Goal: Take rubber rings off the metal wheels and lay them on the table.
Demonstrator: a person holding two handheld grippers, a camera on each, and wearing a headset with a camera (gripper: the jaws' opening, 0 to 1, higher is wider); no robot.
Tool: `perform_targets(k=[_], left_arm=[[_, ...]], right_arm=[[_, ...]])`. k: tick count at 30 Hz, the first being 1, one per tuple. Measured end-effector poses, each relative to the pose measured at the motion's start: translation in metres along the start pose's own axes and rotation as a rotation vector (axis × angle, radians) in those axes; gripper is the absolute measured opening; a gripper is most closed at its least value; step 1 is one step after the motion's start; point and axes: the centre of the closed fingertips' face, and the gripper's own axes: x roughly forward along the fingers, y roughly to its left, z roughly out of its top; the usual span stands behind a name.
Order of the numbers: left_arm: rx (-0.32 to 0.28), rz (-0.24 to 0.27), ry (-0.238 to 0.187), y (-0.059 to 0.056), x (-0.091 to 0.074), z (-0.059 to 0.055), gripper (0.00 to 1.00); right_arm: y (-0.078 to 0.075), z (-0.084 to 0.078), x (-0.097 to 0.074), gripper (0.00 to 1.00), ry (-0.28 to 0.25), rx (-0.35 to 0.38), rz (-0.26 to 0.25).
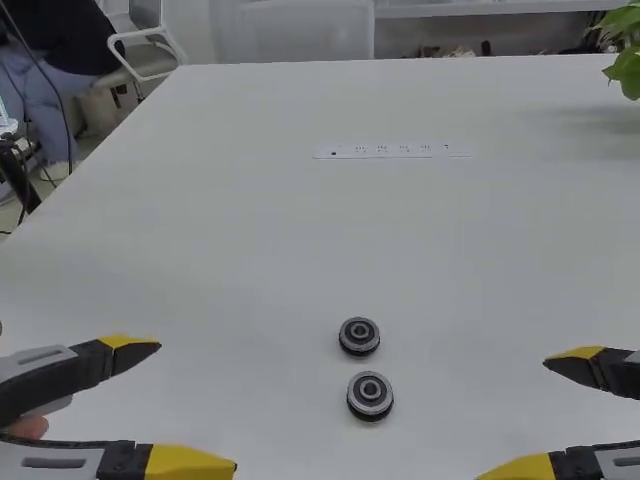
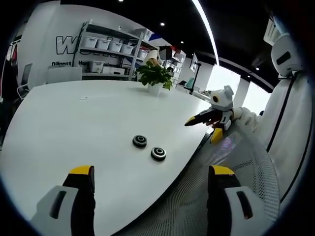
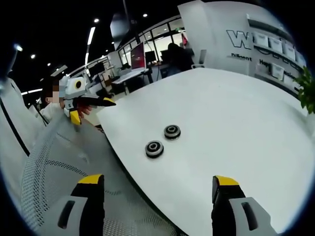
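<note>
Two small metal wheels with black rubber rings lie flat near the table's front edge: the farther wheel and the nearer wheel. My left gripper is open at the lower left, well to the left of the wheels, with nothing between its yellow-tipped jaws. My right gripper is open at the lower right, equally far from them, and holds nothing. In each gripper view the other gripper appears across the table's edge.
The white table stretches far ahead. A flush socket strip sits in its middle. A green plant stands at the far right corner. A chair and a seated person are at the far left.
</note>
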Motion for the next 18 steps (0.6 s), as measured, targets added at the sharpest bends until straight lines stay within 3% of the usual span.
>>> perform_targets(k=[3, 7, 10, 18], left_arm=[[0.004, -0.008, 0.021, -0.001, 0.000, -0.002, 0.95], [0.067, -0.016, 0.048, -0.005, -0.001, 0.000, 0.95], [0.080, -0.023, 0.054, -0.005, -0.001, 0.003, 0.95], [0.132, -0.049, 0.037, -0.011, -0.002, 0.023, 0.94]], right_arm=[[0.000, 0.000, 0.000, 0.89, 0.004, -0.001, 0.003], [-0.001, 0.001, -0.001, 0.88, 0.004, -0.007, -0.005], [-0.004, 0.003, -0.003, 0.85, -0.003, -0.012, -0.011], [-0.009, 0.018, -0.010, 0.78, -0.030, -0.029, -0.018]])
